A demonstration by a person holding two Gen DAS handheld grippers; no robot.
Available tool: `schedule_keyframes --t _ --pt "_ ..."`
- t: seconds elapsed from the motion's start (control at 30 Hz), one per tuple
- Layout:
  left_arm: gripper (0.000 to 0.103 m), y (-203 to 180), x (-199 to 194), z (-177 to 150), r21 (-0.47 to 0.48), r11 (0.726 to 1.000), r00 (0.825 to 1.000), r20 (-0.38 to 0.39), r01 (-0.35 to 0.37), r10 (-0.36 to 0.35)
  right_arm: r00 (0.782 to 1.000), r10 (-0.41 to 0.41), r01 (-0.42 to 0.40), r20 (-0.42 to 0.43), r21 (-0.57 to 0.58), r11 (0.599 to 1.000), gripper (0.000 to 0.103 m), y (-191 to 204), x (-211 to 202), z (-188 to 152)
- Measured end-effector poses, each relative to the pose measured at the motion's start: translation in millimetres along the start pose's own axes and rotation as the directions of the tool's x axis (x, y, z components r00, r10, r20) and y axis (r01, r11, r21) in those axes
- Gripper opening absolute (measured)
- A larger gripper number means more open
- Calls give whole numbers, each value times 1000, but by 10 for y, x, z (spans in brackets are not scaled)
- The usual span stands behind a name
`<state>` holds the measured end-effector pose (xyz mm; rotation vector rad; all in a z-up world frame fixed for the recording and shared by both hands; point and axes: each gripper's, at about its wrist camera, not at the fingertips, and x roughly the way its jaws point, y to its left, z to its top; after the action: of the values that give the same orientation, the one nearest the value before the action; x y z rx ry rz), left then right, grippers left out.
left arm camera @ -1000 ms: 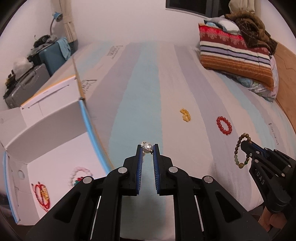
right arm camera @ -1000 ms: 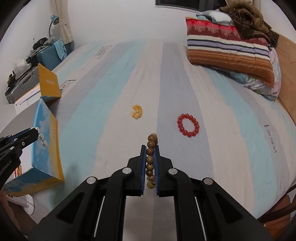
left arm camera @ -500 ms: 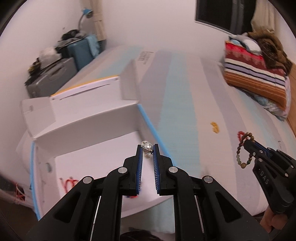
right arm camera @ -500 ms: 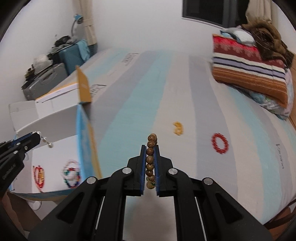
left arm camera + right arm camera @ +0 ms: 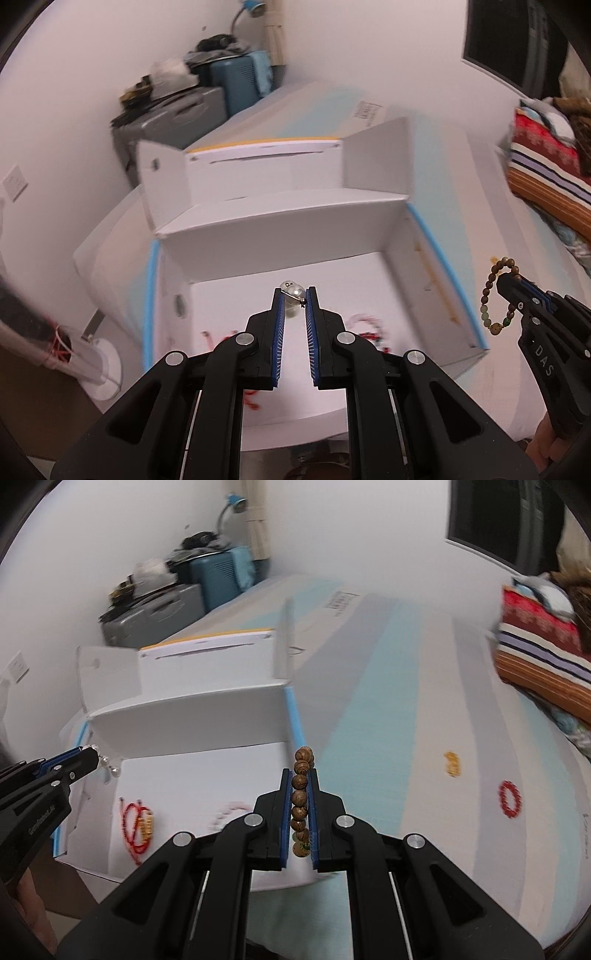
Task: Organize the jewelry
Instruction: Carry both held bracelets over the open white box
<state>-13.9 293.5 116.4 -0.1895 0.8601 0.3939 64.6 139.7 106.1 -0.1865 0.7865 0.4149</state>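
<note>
Left gripper (image 5: 293,295) pinches a pearl piece (image 5: 292,291) over the white box (image 5: 436,266). Right gripper (image 5: 300,775) clamps a wooden bead bracelet (image 5: 301,794). Each should release low, clear of the pieces already inside.

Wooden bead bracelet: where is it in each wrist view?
Left wrist: wooden bead bracelet at the right edge, hanging from the right gripper.
Right wrist: bottom centre, bracelet clamped between the jaws, beads in a line.
Shared landmark: open white box on the bed.
</note>
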Motion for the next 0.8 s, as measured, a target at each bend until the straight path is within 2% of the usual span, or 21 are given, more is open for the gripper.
schedule_keyframes --t 0.17,0.3,0.53,0.63,0.8 --pt "11 336 128 -66 -42 998 999 -32 -37 36 999 36 -38 -28 -60 997 7 345 190 -15" --pt "11 458 277 -152 -55 997 996 -68 -55 51 996 51 -57 -68 -83 995 7 501 380 -58" --pt "11 571 687 -286 -64 997 984 -175 -41 29 990 72 -85 -124 -104 991 7 623 659 -161" --pt "11 570 850 -345 -75 997 973 -228 16 -32 987 64 -81 -149 -109 991 7 656 772 -202" --pt "11 576 969 -403 -71 997 970 -242 -11 -7 979 54 -76 -197 -107 991 7 674 939 -282"
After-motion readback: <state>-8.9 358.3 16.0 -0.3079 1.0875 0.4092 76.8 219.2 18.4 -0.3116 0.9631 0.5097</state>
